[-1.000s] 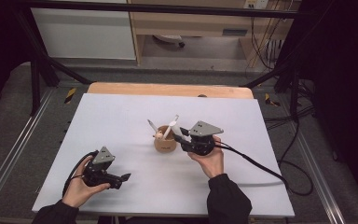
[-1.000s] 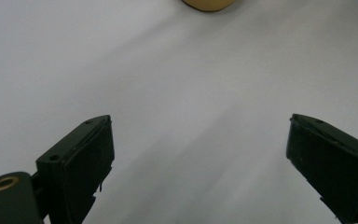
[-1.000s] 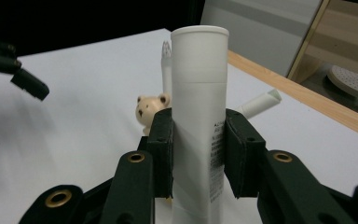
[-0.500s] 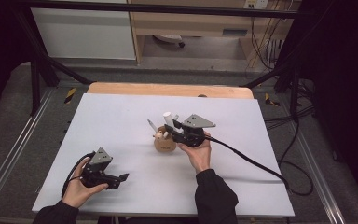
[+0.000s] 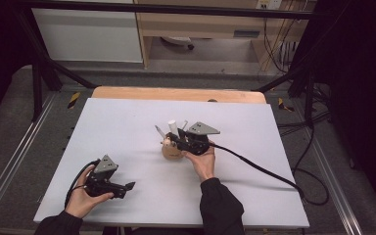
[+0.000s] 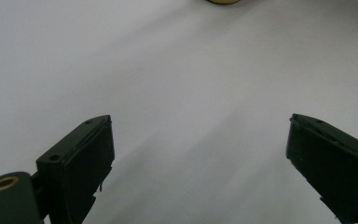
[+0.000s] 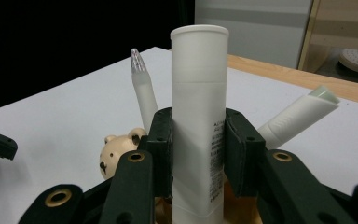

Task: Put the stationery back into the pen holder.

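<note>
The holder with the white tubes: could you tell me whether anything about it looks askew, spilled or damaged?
Nothing stands out. The holder stands upright; the right gripper clamps the white tube upright, and the two thinner pens simply lean outward. Nothing looks spilled.

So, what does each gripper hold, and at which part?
The right gripper clamps the white tube around its middle, above the holder. The left gripper holds nothing.

overhead view, two close gripper views
</note>
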A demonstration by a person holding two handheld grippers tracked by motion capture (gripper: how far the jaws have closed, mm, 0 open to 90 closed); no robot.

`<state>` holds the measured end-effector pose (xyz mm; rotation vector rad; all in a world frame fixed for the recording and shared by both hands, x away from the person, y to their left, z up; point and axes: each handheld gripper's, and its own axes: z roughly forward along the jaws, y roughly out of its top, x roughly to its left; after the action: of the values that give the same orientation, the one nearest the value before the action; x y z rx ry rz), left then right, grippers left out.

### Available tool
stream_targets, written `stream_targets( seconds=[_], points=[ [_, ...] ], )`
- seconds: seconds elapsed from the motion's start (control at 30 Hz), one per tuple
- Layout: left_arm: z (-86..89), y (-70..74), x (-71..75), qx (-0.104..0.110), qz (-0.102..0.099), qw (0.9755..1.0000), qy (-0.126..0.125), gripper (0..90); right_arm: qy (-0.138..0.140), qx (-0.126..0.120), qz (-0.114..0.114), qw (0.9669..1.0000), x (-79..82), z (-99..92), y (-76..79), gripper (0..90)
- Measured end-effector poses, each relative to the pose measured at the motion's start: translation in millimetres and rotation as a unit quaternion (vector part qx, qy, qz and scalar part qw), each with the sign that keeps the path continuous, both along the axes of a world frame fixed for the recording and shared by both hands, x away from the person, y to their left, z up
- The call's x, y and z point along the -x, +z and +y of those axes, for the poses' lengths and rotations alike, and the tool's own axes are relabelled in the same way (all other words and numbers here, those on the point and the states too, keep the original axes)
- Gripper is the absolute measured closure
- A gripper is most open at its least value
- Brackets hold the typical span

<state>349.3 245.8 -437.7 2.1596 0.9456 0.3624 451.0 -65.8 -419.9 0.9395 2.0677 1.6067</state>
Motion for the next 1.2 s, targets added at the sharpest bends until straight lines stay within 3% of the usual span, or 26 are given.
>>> stream_targets(
  seconds=[0.37,0.57,0.7,0.93,1.03,1.2],
  points=[
    [-0.9,-1.1,-0.1,-0.004,0.001,1.0000,-0.002,7.8,-0.001,-0.014,0.008,0.9999,3.7,-1.9,-5.1,66.3],
    [-0.8,-1.7,-0.3,-0.005,0.002,1.0000,-0.002,7.8,-0.003,-0.007,0.011,0.9999,5.0,-5.2,-3.4,65.7],
    [-1.3,-1.8,-0.1,-0.005,0.001,1.0000,-0.003,7.8,-0.008,0.010,0.017,0.9998,6.5,-9.1,-6.2,63.9],
    [-1.5,-2.2,-0.2,-0.006,0.002,1.0000,-0.003,7.8,-0.005,0.012,0.002,0.9999,11.2,-12.4,-1.4,61.0],
    [-1.4,-2.2,-0.1,-0.006,0.001,1.0000,-0.003,7.8,-0.003,0.014,-0.004,0.9999,15.5,-15.2,4.9,57.2],
    [-0.7,-1.8,-0.1,-0.005,0.001,1.0000,-0.004,7.8,0.000,0.032,0.009,0.9995,24.7,-22.8,17.9,42.8]
  ],
)
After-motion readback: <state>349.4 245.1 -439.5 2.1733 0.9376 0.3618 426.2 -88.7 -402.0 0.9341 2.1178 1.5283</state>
